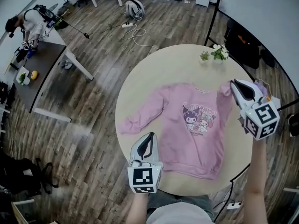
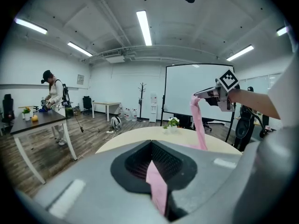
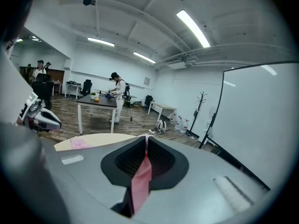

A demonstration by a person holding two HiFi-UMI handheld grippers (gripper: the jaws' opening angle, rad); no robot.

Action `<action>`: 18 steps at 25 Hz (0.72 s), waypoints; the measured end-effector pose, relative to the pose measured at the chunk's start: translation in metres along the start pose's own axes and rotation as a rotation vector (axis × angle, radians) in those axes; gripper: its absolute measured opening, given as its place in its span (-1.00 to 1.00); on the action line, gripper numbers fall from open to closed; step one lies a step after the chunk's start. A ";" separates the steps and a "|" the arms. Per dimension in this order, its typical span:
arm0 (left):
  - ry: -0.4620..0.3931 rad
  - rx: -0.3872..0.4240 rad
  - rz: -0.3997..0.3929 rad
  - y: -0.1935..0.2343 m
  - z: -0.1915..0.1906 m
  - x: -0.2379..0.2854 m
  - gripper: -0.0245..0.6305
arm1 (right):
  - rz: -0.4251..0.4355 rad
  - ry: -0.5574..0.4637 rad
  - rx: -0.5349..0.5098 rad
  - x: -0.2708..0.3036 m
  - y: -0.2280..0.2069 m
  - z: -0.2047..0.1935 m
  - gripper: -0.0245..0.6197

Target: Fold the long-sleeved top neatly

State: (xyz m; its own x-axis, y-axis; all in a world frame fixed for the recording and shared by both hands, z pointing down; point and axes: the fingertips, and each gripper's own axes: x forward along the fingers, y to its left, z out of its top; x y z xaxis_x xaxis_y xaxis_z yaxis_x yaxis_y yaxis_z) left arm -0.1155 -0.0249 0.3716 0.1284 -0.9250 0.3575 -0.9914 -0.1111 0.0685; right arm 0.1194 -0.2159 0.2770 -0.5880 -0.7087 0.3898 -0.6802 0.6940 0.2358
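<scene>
A pink long-sleeved top [image 1: 198,139] with a cartoon print lies front up on the round beige table [image 1: 159,73]. Its one sleeve [image 1: 140,118] stretches toward the table's left edge. My left gripper [image 1: 148,136] sits near that sleeve's end, shut on a strip of pink fabric [image 2: 157,183]. My right gripper [image 1: 235,85] is at the table's right side, shut on the other sleeve. That sleeve [image 2: 200,125] hangs from it in a narrow band above the table. Pink cloth [image 3: 141,176] runs between the right gripper's closed jaws.
Two small potted plants [image 1: 215,54] stand at the table's far edge. A dark desk [image 1: 39,71] with a person [image 1: 25,22] at it is on the left. A cable and power strip [image 1: 131,29] lie on the wood floor. A whiteboard stand [image 1: 215,13] is behind the table.
</scene>
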 end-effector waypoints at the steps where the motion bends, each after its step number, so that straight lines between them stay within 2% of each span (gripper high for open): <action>1: 0.001 -0.002 0.007 0.002 -0.001 0.000 -0.93 | 0.015 0.001 -0.004 0.006 0.005 0.000 -0.79; 9: 0.015 -0.020 0.050 0.020 -0.007 -0.003 -0.93 | 0.137 0.019 -0.036 0.050 0.045 0.003 -0.79; 18: 0.043 -0.050 0.084 0.033 -0.019 -0.003 -0.93 | 0.250 0.104 -0.062 0.111 0.094 -0.027 -0.79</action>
State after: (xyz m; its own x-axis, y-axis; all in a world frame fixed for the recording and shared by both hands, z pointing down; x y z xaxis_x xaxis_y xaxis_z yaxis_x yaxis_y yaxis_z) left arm -0.1487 -0.0188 0.3907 0.0473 -0.9137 0.4037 -0.9965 -0.0151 0.0824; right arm 0.0013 -0.2260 0.3666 -0.6841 -0.5001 0.5310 -0.4896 0.8544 0.1739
